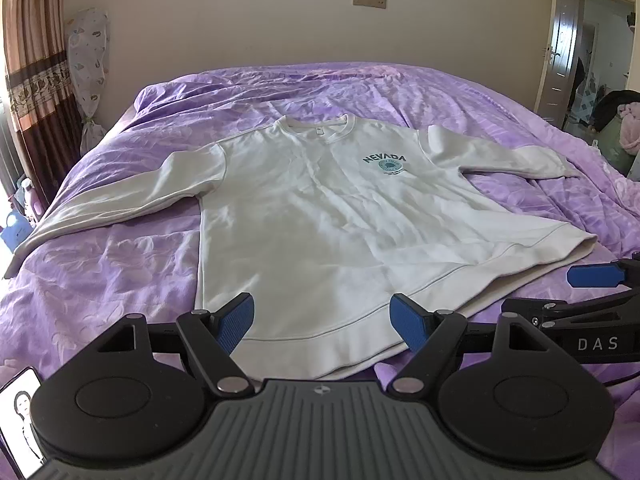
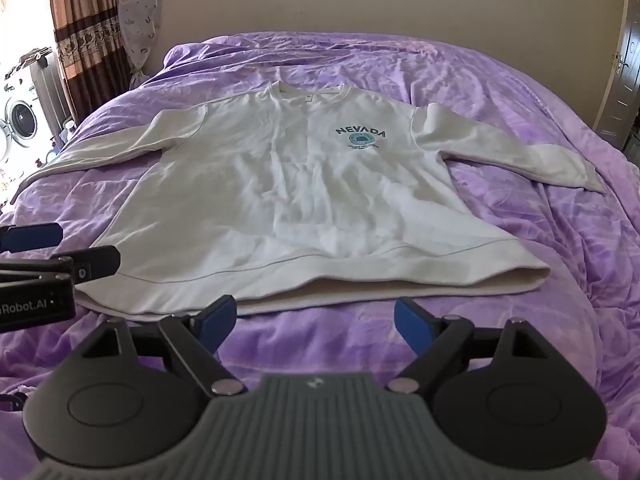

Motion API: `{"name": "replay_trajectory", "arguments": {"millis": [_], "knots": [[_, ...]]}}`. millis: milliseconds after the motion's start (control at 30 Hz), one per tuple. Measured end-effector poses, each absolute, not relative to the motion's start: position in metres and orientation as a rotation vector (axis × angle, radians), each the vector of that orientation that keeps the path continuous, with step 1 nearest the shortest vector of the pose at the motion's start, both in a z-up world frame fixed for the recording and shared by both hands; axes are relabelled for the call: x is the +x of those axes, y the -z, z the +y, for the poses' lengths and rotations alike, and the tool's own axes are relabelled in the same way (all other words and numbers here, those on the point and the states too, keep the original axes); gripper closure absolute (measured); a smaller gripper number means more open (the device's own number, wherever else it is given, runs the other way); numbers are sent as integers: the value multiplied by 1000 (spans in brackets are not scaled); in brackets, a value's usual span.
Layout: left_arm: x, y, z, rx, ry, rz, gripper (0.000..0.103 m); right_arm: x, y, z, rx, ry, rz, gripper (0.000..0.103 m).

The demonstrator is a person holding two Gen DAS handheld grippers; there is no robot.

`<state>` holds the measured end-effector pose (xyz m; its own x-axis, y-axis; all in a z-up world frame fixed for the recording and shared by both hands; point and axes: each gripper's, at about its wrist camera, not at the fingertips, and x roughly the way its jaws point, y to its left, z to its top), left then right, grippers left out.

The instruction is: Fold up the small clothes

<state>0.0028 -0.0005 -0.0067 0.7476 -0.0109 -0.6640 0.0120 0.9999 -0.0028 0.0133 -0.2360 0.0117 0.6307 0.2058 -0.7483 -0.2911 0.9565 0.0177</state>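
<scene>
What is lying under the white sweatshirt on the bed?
The white sweatshirt lies spread flat, front up, on a purple bedcover, which shows all around it. Whatever is directly beneath the fabric is covered and cannot be seen.

Soft, matt white knit cloth on the sweatshirt (image 1: 320,216), with a flat printed teal logo (image 1: 385,163). Thin, creased purple cloth with a faint sheen on the bedspread (image 1: 120,264). Matt black plastic, ribbed blue pads (image 1: 236,322) and small bright metal pivots on the left gripper (image 1: 322,320).
</scene>
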Motion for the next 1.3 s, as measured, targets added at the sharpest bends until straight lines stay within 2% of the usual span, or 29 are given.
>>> {"name": "replay_trajectory", "arguments": {"millis": [1300], "knots": [[3, 8, -1, 3, 11, 729, 13, 18, -3, -232, -115, -302, 876, 21]]}}
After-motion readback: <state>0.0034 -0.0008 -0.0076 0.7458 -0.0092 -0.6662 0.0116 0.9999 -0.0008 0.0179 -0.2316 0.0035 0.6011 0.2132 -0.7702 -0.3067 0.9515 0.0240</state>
